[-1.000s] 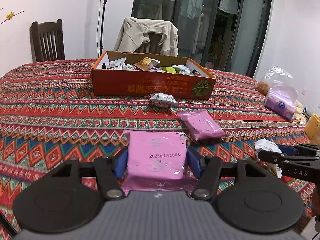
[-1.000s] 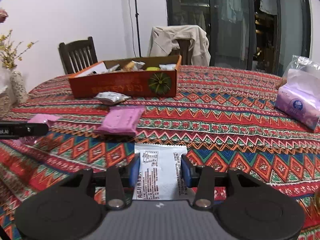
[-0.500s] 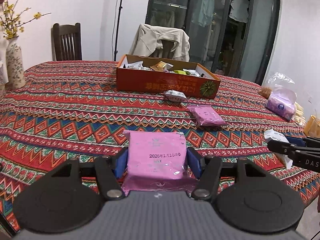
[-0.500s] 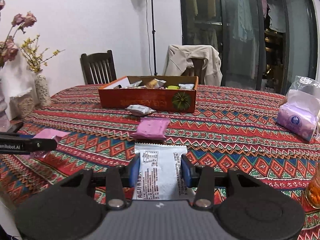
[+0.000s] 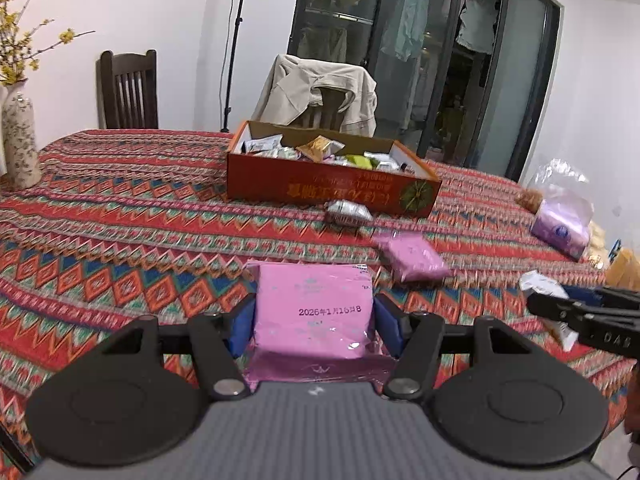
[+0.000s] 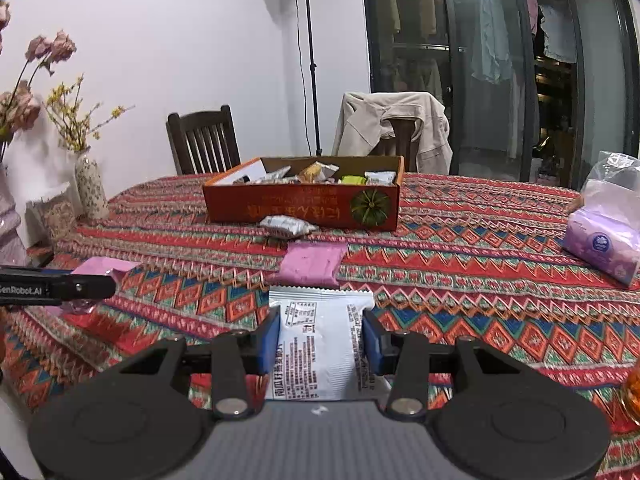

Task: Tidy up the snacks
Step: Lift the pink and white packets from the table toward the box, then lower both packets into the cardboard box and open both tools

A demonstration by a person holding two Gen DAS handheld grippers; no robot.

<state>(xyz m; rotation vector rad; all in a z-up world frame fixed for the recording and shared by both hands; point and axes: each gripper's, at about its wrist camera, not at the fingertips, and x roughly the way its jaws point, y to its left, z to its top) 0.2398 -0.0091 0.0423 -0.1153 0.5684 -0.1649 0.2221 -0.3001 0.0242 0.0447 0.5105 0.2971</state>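
My left gripper point(image 5: 314, 326) is shut on a pink snack packet point(image 5: 314, 308) with a printed date, held above the patterned tablecloth. A white snack packet point(image 6: 320, 344) with black print sits squeezed in my right gripper point(image 6: 320, 338), which is shut on it. Far across the table stands an orange cardboard box point(image 5: 320, 186) point(image 6: 300, 202) holding several snack packets. In front of it lie a silver packet point(image 5: 347, 212) point(image 6: 286, 226) and another pink packet point(image 5: 414, 256) point(image 6: 312, 264). The right gripper also shows at the right edge of the left wrist view, and the left gripper at the left edge of the right wrist view.
A purple tissue pack point(image 6: 604, 244) in a clear bag lies at the table's right side. Vases with flowers point(image 6: 90, 184) stand at the left edge. Two chairs, one draped with a beige jacket point(image 5: 320, 92), stand behind the table.
Both grippers have pulled back and risen with their packets still held, so the orange box looks smaller and farther away. More of the room and the vases has come into view.
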